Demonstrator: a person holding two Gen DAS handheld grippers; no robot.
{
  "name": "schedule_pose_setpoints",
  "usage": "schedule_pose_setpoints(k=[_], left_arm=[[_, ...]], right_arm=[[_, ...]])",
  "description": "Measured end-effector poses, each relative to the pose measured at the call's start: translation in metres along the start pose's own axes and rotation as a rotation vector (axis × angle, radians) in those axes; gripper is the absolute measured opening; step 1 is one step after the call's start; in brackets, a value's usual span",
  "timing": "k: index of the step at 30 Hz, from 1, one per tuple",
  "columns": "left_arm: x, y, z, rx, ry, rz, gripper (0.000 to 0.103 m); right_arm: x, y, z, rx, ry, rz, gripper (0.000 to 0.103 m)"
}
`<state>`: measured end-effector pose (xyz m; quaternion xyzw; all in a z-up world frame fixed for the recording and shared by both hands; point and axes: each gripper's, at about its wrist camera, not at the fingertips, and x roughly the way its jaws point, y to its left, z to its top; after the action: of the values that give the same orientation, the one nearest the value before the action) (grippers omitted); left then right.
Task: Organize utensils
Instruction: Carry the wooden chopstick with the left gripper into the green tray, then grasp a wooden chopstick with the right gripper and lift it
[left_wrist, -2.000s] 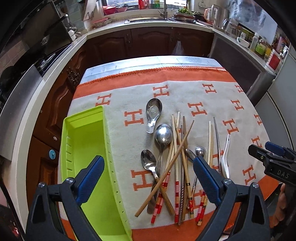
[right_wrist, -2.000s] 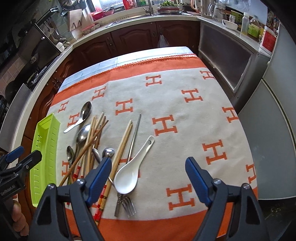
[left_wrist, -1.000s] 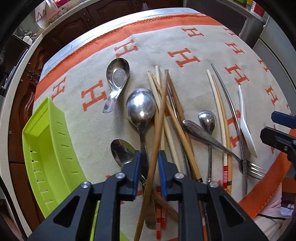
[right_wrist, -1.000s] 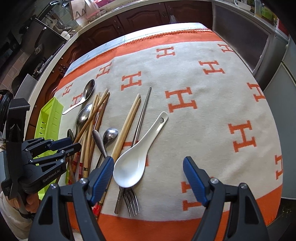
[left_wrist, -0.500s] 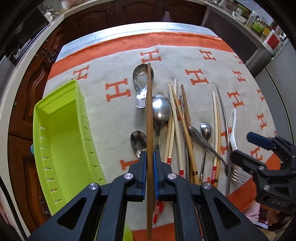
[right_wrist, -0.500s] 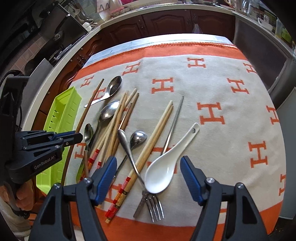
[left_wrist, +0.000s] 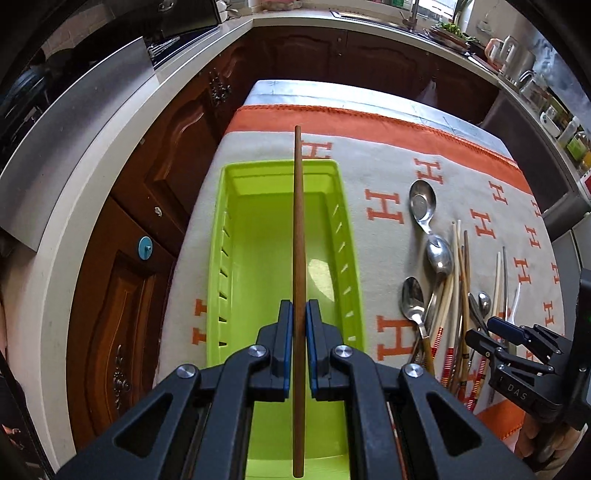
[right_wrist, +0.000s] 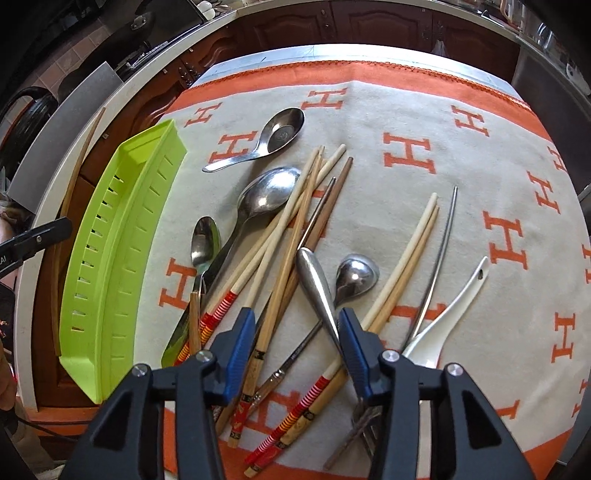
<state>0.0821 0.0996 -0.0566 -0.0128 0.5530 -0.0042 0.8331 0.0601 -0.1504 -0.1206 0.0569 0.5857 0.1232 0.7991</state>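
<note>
My left gripper (left_wrist: 299, 314) is shut on a brown wooden chopstick (left_wrist: 297, 229) and holds it lengthwise above the lime-green utensil tray (left_wrist: 255, 240). The tray (right_wrist: 110, 243) lies empty at the cloth's left edge. My right gripper (right_wrist: 296, 325) is open, low over the pile of chopsticks (right_wrist: 291, 236), metal spoons (right_wrist: 269, 192) and a fork handle (right_wrist: 317, 284). A white ceramic spoon (right_wrist: 454, 306) lies right of the pile. The pile also shows in the left wrist view (left_wrist: 447, 295).
An orange-and-cream H-patterned cloth (right_wrist: 406, 147) covers the table. Brown cabinets (left_wrist: 147, 206) and a grey countertop (left_wrist: 85, 155) run to the left and behind. The table's left edge is close beside the tray.
My left gripper carried the wooden chopstick left from the pile to above the green tray. My right gripper came down and forward over the pile and its jaws narrowed.
</note>
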Motion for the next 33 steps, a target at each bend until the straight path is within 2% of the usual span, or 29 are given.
schedule_pose_setpoints(k=[6, 14, 20, 22, 24, 25, 26, 27, 33], left_arm=[[0.025, 0.011, -0.007, -0.015, 0.030, 0.031, 0.005], [0.042, 0.016, -0.019, -0.019, 0.061, 0.015, 0.005], [0.051, 0.018, -0.026, -0.019, 0.077, 0.010, 0.005], [0.049, 0.018, -0.028, -0.016, 0.067, 0.009, 0.012], [0.045, 0.018, -0.029, -0.019, 0.051, 0.004, 0.032], [0.042, 0.018, -0.029, -0.020, 0.040, -0.001, 0.037], [0.039, 0.018, -0.030, -0.020, 0.028, -0.002, 0.048], [0.035, 0.018, -0.031, -0.020, 0.016, 0.000, 0.054], [0.021, 0.019, -0.032, -0.033, -0.019, -0.019, 0.057]], right_arm=[[0.000, 0.007, 0.003, -0.002, 0.005, -0.070, 0.032], [0.004, 0.017, 0.001, -0.007, 0.033, -0.088, 0.031], [0.010, 0.028, 0.000, 0.002, 0.042, -0.095, 0.010], [0.009, 0.031, 0.000, 0.003, 0.035, -0.114, 0.008], [0.009, 0.029, -0.001, 0.027, 0.035, -0.106, 0.007], [0.009, 0.028, -0.001, 0.039, 0.036, -0.100, 0.007], [0.008, 0.026, -0.001, 0.052, 0.036, -0.095, 0.007], [0.006, 0.025, 0.000, 0.066, 0.033, -0.088, 0.007], [-0.014, 0.022, -0.001, 0.111, -0.002, -0.044, 0.007]])
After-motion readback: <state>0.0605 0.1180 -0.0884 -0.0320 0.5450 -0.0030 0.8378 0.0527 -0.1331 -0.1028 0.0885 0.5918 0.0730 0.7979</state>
